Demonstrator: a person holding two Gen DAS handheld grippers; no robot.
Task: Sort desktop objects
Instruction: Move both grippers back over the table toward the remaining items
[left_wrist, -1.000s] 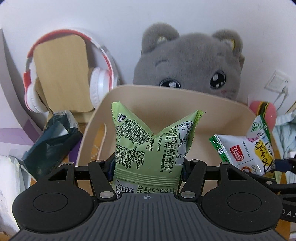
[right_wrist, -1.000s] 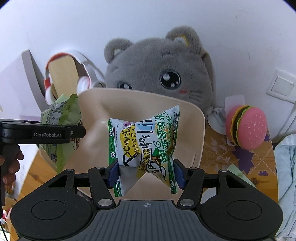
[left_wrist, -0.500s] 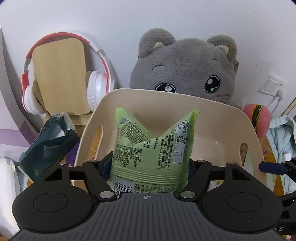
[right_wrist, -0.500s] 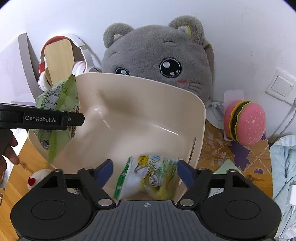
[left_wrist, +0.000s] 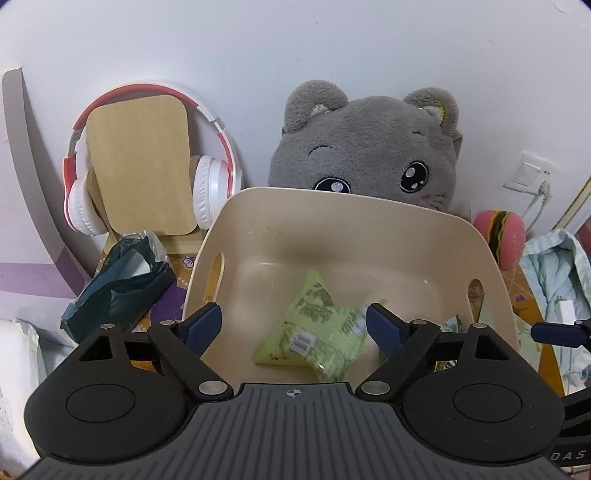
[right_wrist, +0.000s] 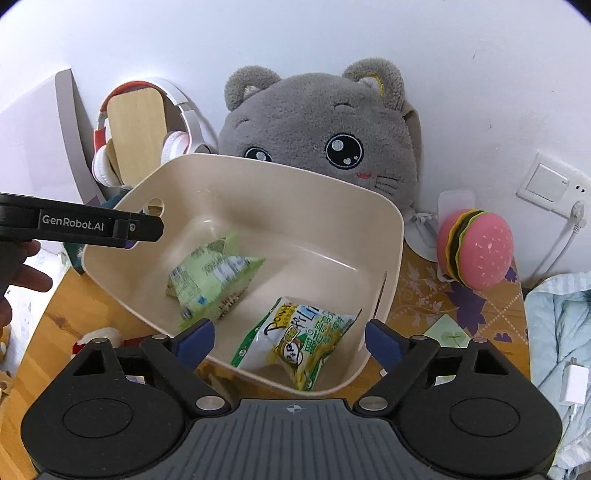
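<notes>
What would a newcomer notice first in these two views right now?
Probably the big grey cat plush against the wall, peering over the back rim of the beige bin. Next, the two snack bags lying in the bin: a green bag on its left side and a white-and-green bag nearer the front, with both grippers open above them. The pink burger toy to the right of the bin also stands out.

A plain white wall rises behind the wooden worktop, evenly lit. A white wall switch and socket with a plugged-in cable sits at right, above a floral mat covering part of the worktop.
</notes>
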